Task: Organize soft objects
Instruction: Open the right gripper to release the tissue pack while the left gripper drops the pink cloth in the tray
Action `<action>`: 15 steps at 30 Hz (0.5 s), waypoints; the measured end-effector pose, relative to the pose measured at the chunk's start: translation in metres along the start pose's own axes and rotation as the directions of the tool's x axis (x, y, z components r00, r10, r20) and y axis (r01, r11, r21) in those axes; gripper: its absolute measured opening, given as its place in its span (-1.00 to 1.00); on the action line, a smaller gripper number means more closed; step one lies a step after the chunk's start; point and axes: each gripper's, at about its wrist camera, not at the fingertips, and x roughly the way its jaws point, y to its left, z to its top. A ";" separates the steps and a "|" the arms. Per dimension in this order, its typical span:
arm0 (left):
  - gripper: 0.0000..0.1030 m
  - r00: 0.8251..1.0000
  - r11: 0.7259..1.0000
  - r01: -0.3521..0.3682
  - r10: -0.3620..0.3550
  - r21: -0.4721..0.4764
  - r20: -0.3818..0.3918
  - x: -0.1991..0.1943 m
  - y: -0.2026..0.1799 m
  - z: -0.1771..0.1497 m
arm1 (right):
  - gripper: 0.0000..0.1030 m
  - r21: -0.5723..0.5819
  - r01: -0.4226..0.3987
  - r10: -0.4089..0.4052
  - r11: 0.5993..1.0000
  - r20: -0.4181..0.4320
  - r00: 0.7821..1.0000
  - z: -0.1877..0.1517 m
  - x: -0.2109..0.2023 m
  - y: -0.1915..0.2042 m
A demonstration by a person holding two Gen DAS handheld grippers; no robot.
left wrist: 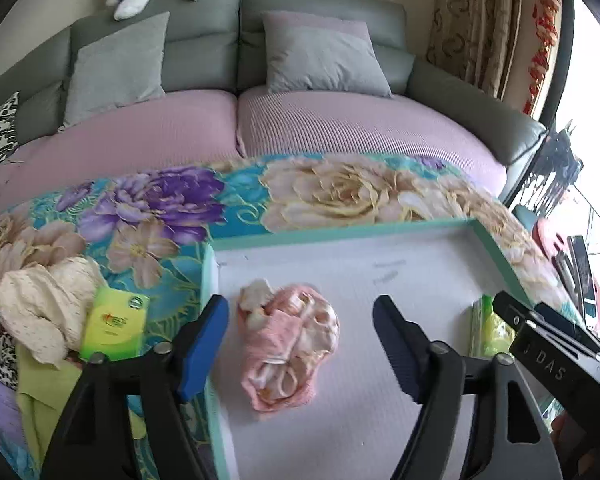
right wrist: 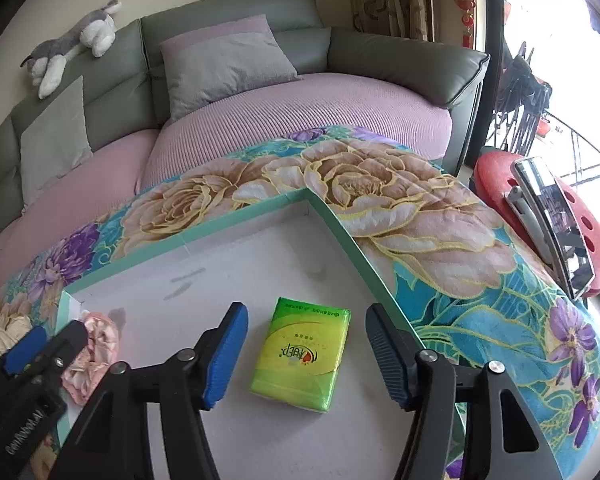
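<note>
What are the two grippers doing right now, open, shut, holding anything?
Left gripper: open, holding nothing; the pink cloth bundle lies in the tray between its fingers.
Right gripper: open, holding nothing; the green tissue pack lies between its fingers.

Two wrist cameras, close above the shallow white tray with mint-green rim [left wrist: 340, 232].
Both tilt down toward the grey sofa [right wrist: 228, 4]; each seems to glimpse the other's gripper at its edge.

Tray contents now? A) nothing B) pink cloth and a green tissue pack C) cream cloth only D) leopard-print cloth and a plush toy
B: the pink cloth and a green tissue pack lie loose on the white floor of the tray, each between open jaws.
</note>
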 end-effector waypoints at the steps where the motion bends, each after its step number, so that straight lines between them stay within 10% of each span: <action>1: 0.61 1.000 1.000 -0.002 0.002 -0.009 0.008 -0.003 0.002 0.002 | 0.42 0.000 0.000 0.000 1.000 0.004 1.000 0.000 -0.001 0.000; 15: 0.87 0.985 0.971 -0.164 0.171 -0.173 0.023 -0.037 0.063 0.006 | 0.54 -0.051 -0.102 0.104 0.994 0.036 0.994 0.003 -0.022 0.028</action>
